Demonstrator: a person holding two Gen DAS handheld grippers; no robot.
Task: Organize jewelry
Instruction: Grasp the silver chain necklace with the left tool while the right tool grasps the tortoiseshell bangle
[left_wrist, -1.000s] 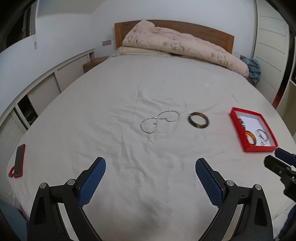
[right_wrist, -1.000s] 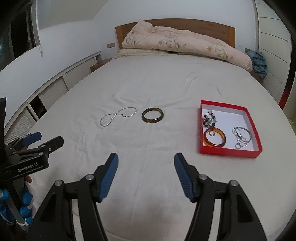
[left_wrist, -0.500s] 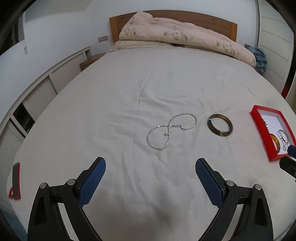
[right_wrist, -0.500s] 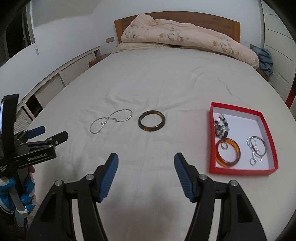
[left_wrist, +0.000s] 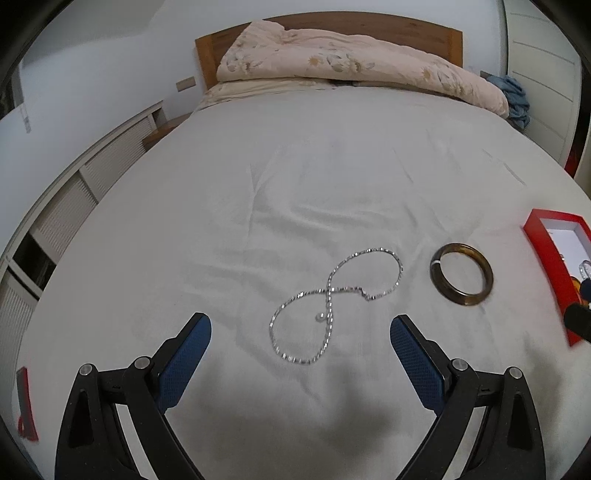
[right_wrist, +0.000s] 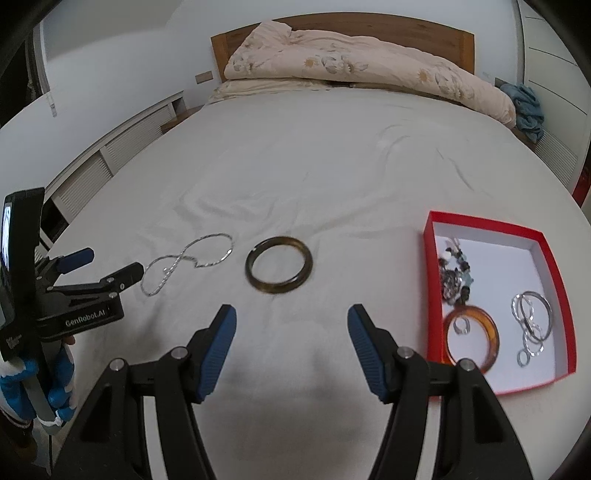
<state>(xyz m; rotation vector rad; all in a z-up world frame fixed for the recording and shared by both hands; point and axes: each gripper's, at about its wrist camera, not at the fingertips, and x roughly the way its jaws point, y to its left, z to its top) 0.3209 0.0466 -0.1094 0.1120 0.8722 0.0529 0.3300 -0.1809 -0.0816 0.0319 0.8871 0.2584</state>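
Wide bed (left_wrist: 332, 177) under a wrinkled pale sheet, wooden headboard (left_wrist: 369, 26), floral quilt (left_wrist: 351, 66) bunched along it, blue cloth (left_wrist: 517, 99) at the far right corner, white walls, louvred white cabinets (left_wrist: 92, 181) along the left, white panelled wardrobe (left_wrist: 539, 74) on the right

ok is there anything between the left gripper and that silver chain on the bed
Nothing visible. The left gripper is open, with the silver chain lying on bare sheet just ahead of its fingers. The dark bangle sits off to the right of the chain, out of the path.
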